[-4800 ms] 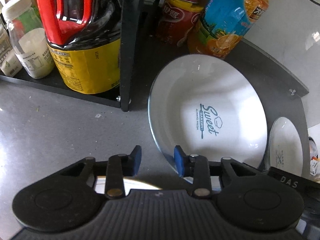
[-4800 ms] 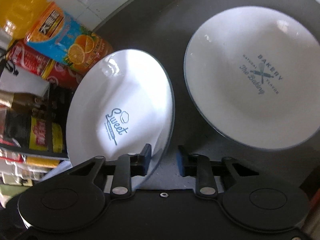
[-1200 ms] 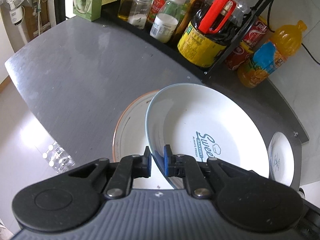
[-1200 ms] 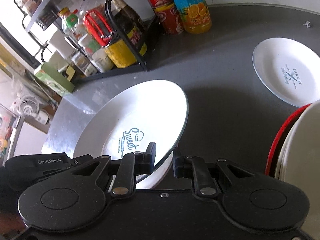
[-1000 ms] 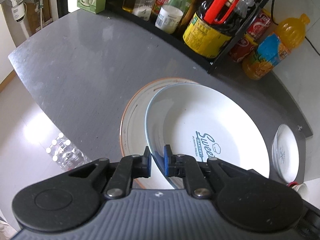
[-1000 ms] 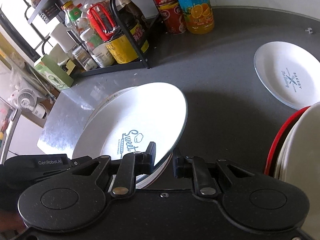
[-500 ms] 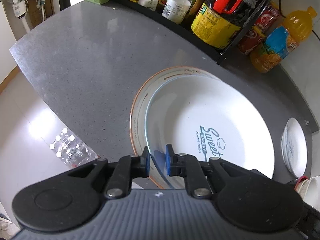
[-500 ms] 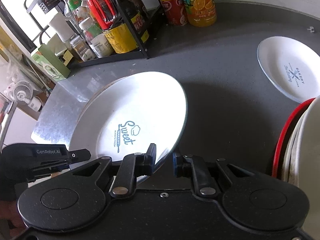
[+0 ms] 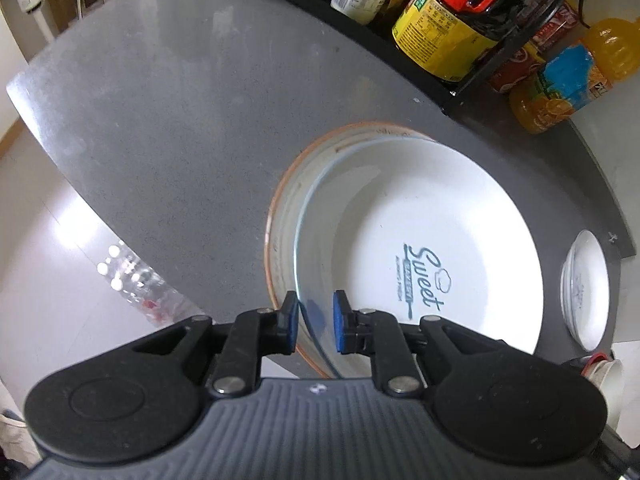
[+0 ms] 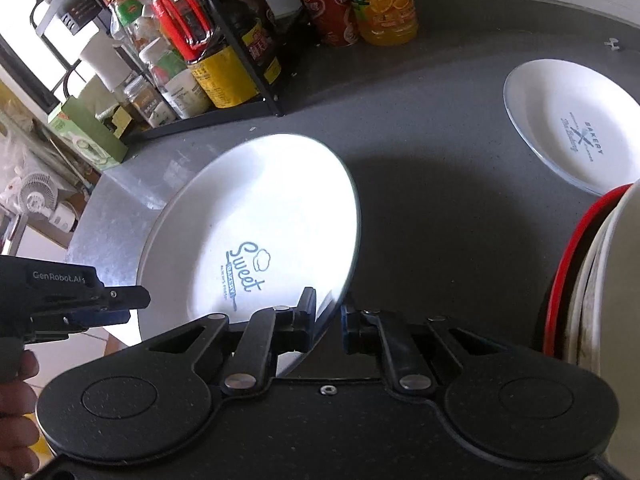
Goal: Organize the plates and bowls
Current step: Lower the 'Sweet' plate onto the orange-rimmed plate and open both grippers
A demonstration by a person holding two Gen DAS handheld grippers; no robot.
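Table (image 9: 168, 128): a grey curved top that carries all the dishes, with a black rack (image 10: 256, 80) of bottles and jars along its far edge.
Orange-rimmed plate (image 9: 288, 200): lies flat on the table near its front edge; it shows only in the left wrist view, as a crescent to the left of and beyond the plate above it.
Sweet plate (image 9: 420, 240): white, with a thin blue rim and the word "Sweet" printed in the middle; it sits over the orange-rimmed plate, shifted to the right of it. Whether it already rests on that plate I cannot tell.
Left gripper (image 9: 315, 322): its jaws straddle the near rim of the Sweet plate and have just been opening; a gap shows beside the right pad, so they no longer pinch the rim.
Right gripper (image 10: 327, 316): its jaws are closed tight on the opposite rim of the Sweet plate.
Bakery plate (image 10: 568, 128): white, flat on the table, well apart to the right.
Stacked dishes (image 10: 592, 272): white with a red rim, at the right edge of the right wrist view.
Juice bottle (image 9: 560, 84): orange, with a blue label, standing on the table just beside the rack.
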